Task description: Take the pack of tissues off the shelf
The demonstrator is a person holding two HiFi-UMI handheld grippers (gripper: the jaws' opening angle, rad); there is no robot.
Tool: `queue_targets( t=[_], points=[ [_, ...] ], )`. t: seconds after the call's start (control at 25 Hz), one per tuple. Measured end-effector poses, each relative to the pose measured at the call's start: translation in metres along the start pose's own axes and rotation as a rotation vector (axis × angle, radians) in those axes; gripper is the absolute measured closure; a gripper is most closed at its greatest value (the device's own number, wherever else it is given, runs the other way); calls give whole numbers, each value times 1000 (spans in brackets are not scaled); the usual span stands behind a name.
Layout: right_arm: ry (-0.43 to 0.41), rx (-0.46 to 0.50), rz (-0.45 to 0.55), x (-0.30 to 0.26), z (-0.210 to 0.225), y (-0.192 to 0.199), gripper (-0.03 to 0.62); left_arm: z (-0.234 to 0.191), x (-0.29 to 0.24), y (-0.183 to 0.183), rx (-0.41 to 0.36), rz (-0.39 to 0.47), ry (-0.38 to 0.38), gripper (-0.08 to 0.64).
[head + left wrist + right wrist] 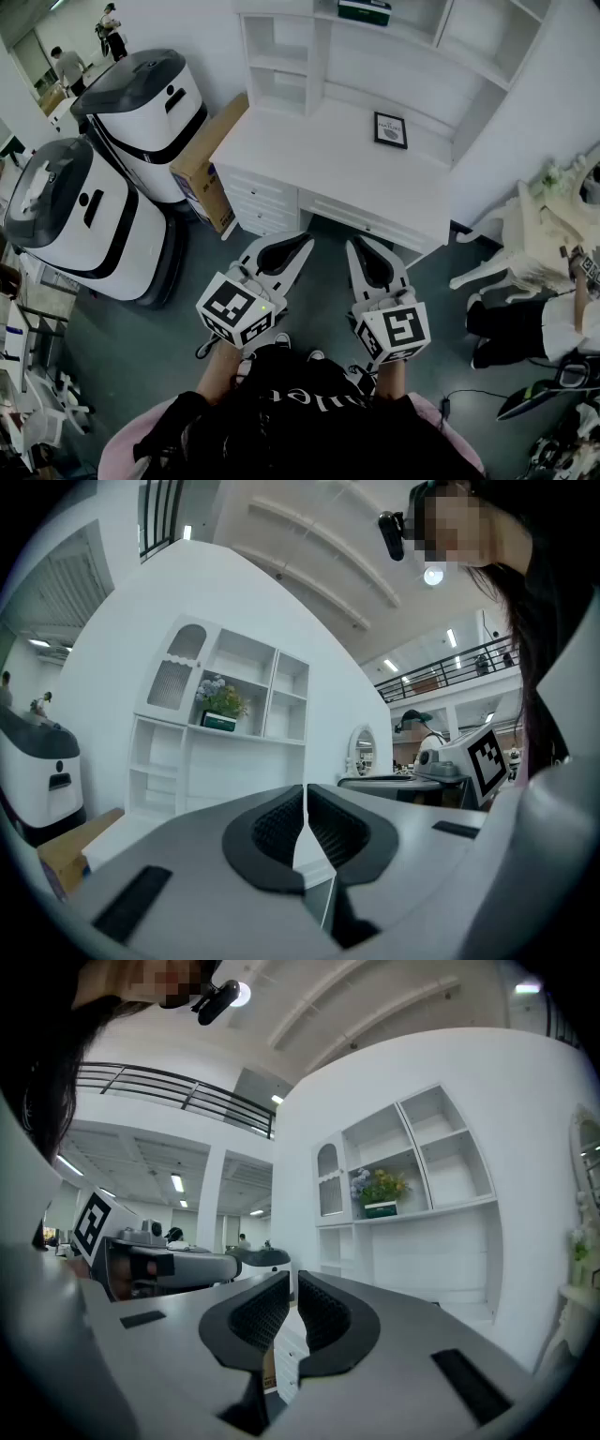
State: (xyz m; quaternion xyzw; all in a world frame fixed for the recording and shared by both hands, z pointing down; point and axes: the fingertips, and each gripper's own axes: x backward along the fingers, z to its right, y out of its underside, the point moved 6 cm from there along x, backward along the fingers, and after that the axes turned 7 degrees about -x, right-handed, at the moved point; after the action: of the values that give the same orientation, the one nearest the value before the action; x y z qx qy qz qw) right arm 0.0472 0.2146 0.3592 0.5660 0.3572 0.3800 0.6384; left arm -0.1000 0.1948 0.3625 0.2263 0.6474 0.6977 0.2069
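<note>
The pack of tissues (pixel 364 9) is a dark green box on an upper shelf of the white desk hutch (pixel 281 56), far beyond both grippers. It also appears as a small green box under a flower pot in the left gripper view (pixel 218 722) and in the right gripper view (pixel 381 1209). My left gripper (pixel 301 243) and right gripper (pixel 360 247) are held side by side in front of the desk's front edge, pointing at it. Both are shut with nothing between the pads (pixel 305 799) (pixel 292 1283).
A white desk (pixel 328 169) carries a small black picture frame (pixel 390 129). Two large white machines (pixel 141 108) (pixel 80 220) and a cardboard box (pixel 202 164) stand at the left. A white chair (pixel 525 234) and a seated person (pixel 534 328) are at the right.
</note>
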Motion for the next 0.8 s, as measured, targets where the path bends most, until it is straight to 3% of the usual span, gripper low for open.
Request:
queue_targets(
  t=[0.8],
  points=[
    [32, -64, -7, -65, -30, 22, 528, -68, 29, 16, -2, -2, 26, 541]
  ],
)
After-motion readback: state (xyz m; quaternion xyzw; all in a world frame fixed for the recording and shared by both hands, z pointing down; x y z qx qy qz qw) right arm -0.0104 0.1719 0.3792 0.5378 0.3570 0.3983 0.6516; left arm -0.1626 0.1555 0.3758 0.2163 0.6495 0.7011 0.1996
